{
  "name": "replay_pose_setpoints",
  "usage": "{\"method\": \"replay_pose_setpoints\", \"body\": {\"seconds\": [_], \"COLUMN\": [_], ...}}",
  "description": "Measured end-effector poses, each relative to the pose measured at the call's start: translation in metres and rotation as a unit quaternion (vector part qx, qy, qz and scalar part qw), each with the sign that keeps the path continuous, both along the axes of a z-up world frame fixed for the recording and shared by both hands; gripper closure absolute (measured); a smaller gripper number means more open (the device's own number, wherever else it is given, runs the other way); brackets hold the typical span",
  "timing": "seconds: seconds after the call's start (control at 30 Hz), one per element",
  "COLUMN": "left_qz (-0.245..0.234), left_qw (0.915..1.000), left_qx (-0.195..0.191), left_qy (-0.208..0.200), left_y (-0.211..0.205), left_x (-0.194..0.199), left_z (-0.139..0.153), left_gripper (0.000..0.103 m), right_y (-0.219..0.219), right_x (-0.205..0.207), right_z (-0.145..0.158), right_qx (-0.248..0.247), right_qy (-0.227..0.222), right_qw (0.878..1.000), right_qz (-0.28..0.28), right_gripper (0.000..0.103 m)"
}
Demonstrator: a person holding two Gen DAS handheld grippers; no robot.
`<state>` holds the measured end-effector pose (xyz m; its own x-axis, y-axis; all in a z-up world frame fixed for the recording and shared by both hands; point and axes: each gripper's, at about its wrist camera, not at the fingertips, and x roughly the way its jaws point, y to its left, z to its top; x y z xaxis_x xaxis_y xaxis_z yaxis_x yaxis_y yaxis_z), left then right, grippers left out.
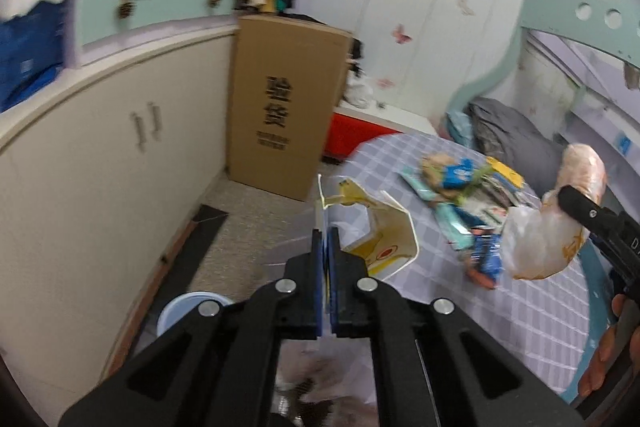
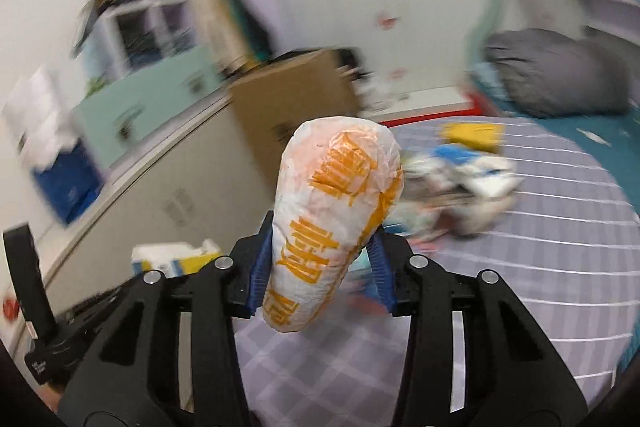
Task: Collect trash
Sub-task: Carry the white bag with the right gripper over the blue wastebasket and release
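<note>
**Both claws carry trash above the checked bed**

The left gripper (image 1: 327, 239) has its blue pads pressed together on the edge of a flat clear plastic wrapper with yellow and white print (image 1: 376, 227), which hangs out past the fingertips over the grey-and-white checked bedsheet (image 1: 532, 311). The right gripper (image 2: 320, 259) pinches a crumpled white plastic bag with orange lettering (image 2: 340, 211); its blue pads sit against the bag's lower sides, and the bag bulges upward and forward between them.

Only the left wrist view shows the light blue round bin (image 1: 188, 311) on the floor below the claw, beside the cream cabinet doors (image 1: 100, 167). It also gives a sharp look at the tall brown cardboard box with black characters (image 1: 280, 107) and at the pile of loose snack wrappers, blue, teal and yellow (image 1: 460, 195), lying on the sheet. From this side the white bag appears at the right edge (image 1: 552, 223), held by the other claw, with part of a hand (image 1: 608, 355) beneath it.

The right wrist view is heavily blurred. It shows the orange print on the bag close up, the wrapper pile (image 2: 460, 183) as a smear beyond, and a grey pillow (image 2: 552, 71) at the far end of the bed.
</note>
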<state>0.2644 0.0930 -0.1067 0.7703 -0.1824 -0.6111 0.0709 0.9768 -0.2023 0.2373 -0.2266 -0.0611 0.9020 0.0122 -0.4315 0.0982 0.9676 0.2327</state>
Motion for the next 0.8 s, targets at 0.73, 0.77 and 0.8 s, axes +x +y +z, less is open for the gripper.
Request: {"method": "replay_pose_setpoints", "body": {"seconds": [0.73, 0.77, 0.8], "left_qz": [0.171, 0.169, 0.166], "left_qw": [0.9714, 0.9714, 0.9711], "left_qx": [0.013, 0.012, 0.012], "left_qy": [0.164, 0.167, 0.171], "left_y": [0.188, 0.187, 0.186], "left_x": [0.036, 0.037, 0.039], "left_z": [-0.128, -0.131, -0.135], "left_gripper": [0.101, 0.101, 0.101], "right_y": [0.225, 0.228, 0.229], "right_x": [0.177, 0.176, 0.174], "right_z": [-0.178, -0.18, -0.18], "right_qx": [-0.027, -0.037, -0.045], "right_qy": [0.202, 0.202, 0.203], "right_qw": [0.957, 0.957, 0.957], "right_qz": [0.208, 0.205, 0.202], "right_gripper": [0.02, 0.02, 0.019]}}
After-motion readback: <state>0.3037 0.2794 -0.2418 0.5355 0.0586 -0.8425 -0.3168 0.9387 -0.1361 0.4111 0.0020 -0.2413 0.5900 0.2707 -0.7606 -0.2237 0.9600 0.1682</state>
